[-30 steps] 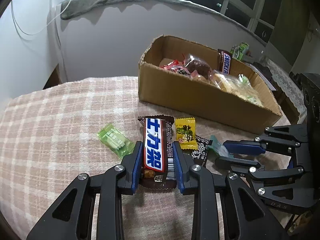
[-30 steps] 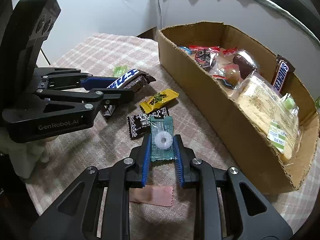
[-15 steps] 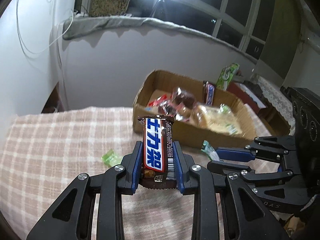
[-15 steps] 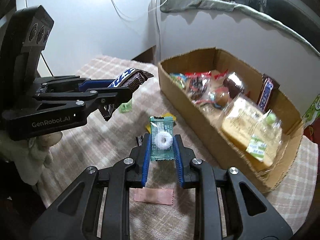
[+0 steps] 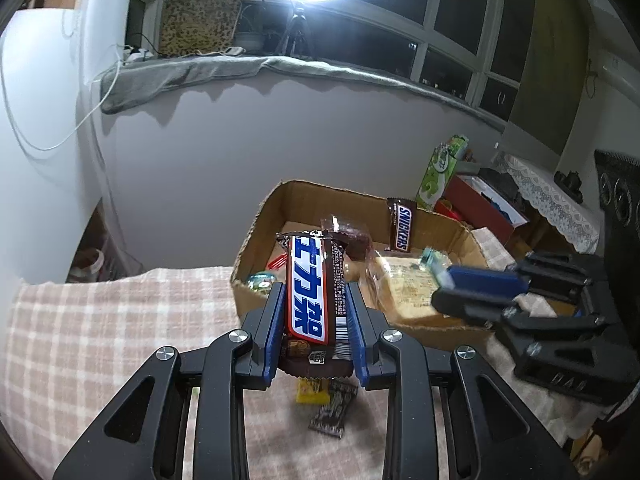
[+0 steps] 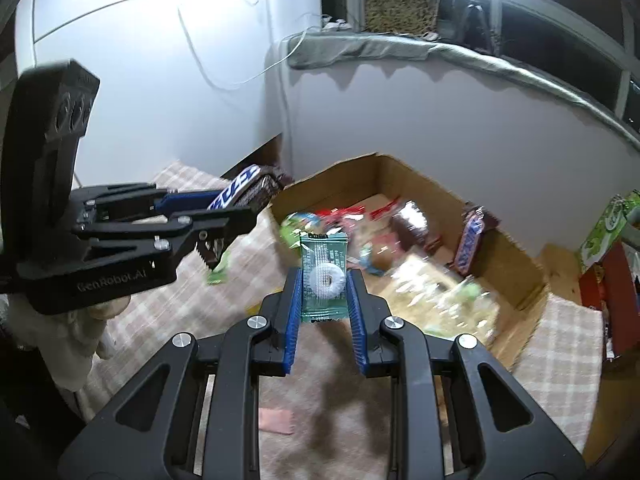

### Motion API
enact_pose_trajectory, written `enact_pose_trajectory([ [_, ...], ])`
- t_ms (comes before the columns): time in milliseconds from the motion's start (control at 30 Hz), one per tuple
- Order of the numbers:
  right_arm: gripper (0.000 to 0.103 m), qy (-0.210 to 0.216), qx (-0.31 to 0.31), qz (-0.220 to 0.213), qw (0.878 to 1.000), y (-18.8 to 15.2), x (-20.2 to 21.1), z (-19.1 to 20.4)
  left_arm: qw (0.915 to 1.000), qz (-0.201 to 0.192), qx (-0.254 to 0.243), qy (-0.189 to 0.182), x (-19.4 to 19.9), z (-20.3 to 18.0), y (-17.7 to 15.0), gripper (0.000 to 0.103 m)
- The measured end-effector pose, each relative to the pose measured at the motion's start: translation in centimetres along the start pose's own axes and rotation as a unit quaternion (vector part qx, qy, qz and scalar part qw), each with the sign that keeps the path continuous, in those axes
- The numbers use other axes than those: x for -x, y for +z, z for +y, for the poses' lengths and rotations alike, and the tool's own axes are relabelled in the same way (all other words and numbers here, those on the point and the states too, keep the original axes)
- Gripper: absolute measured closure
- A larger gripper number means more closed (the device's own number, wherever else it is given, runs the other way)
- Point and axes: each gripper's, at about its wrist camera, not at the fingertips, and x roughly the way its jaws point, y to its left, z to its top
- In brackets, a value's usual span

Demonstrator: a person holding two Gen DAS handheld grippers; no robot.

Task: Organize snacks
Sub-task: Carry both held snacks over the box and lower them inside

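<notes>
Pink checked tablecloth [image 5: 100, 320] up front: left gripper [image 5: 316, 320] clamps a brown-and-blue Snickers bar [image 5: 310, 292], right gripper [image 6: 325, 284] pinches a green-wrapped ring mint [image 6: 325, 276], both aimed at the half-full cardboard box [image 5: 256, 272] at 12 o'clock. Yellow candy [image 5: 312, 390] and dark candy [image 5: 334, 412] remain at 6, nothing blocking

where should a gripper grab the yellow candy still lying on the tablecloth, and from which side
Judging from the left wrist view, the yellow candy lies flat on the checked tablecloth, half hidden under the left gripper. Come straight down and pinch across its narrow width, mid-body. The dark wrapper lies close on one side, so set the fingers down carefully.
</notes>
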Motion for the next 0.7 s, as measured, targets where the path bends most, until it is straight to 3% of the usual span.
enact_pose_trajectory([
  [700, 0.08, -0.049, -0.046, 0.02, 0.998, 0.6, -3.6, -6.3, 0.9987, 0.012, -0.049, -0.013, -5.0, -3.4, 1.8, 0.076],
])
